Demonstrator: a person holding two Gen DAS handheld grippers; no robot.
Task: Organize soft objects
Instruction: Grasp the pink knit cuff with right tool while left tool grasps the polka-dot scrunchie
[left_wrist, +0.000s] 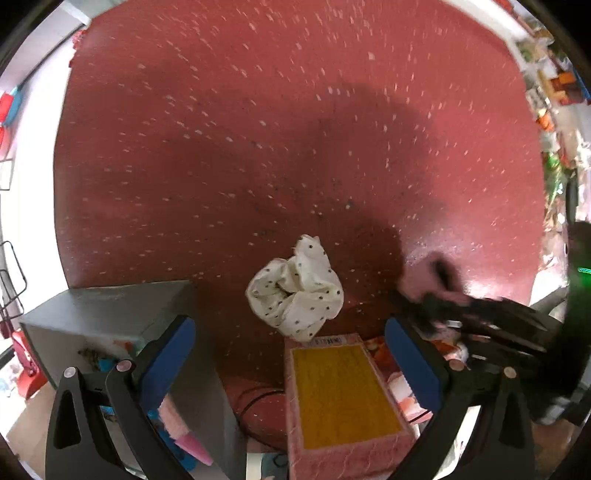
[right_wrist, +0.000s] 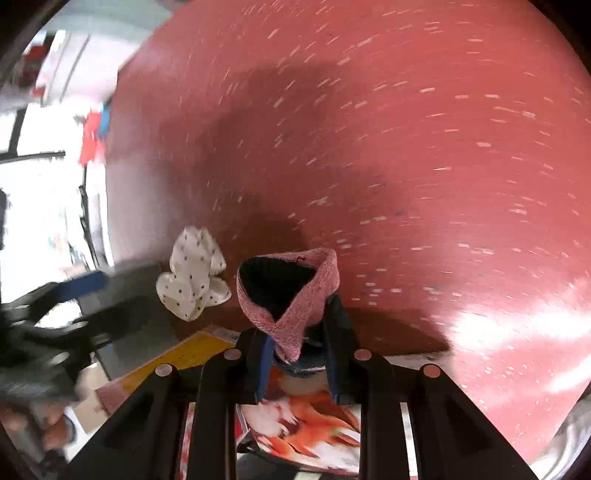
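Right hand-held gripper (right_wrist: 299, 354): closed upon one pink knitted sock (right_wrist: 291, 295), pinched at its lower end, the dark-lined cuff opening upward and away from the fingers, its long axis running roughly along the line of the fingers; the sock is carried clear of the red speckled floor (right_wrist: 443, 147); left hand-held gripper (left_wrist: 288, 354): spread wide, nothing between the blue pads (left_wrist: 173, 354); one white dotted cloth (left_wrist: 297, 288), crumpled with no clear long axis, lies on the floor straight ahead of the left fingers and near their tips, just beyond the far end of the pink-edged yellow box (left_wrist: 343, 398); the left hand is judged the nearer to it, the cloth lying forward and to the left of the right one; one grey bin (left_wrist: 107, 306) stands at the left, contents indistinct; count: soft items two, grey bin one, yellow box one; printed orange sheet (right_wrist: 310, 424) below the right fingers, one seen
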